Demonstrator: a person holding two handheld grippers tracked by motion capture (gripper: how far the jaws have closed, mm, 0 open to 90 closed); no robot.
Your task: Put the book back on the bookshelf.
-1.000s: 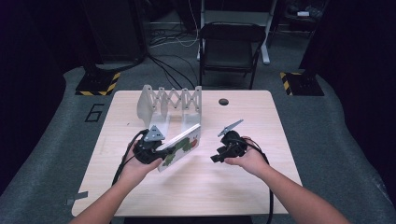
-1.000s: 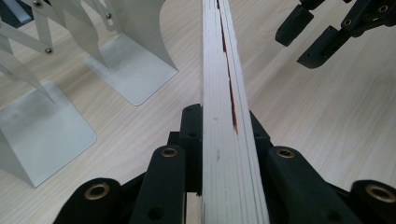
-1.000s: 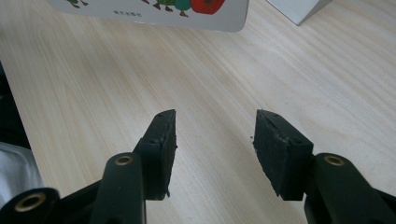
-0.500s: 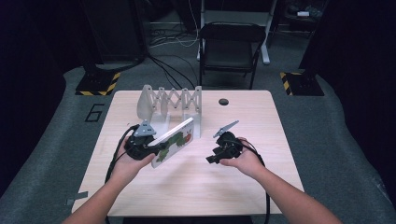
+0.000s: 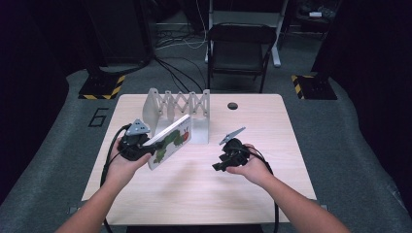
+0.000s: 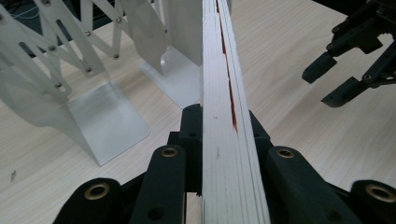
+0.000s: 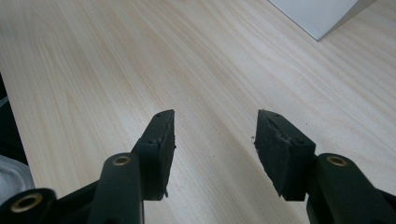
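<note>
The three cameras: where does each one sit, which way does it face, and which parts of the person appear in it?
High view: above the person's side, looking forward and down on the table; both forearms and hands show.
Left gripper view: rides the left gripper, looking along the clamped book toward the white rack.
Right gripper view: rides the right gripper, facing bare tabletop; open jaws.
Shared: high and left gripper views both show book and rack.

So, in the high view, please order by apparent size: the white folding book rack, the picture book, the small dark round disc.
1. White folding book rack
2. Picture book, tilted, so this is unsure
3. Small dark round disc
</note>
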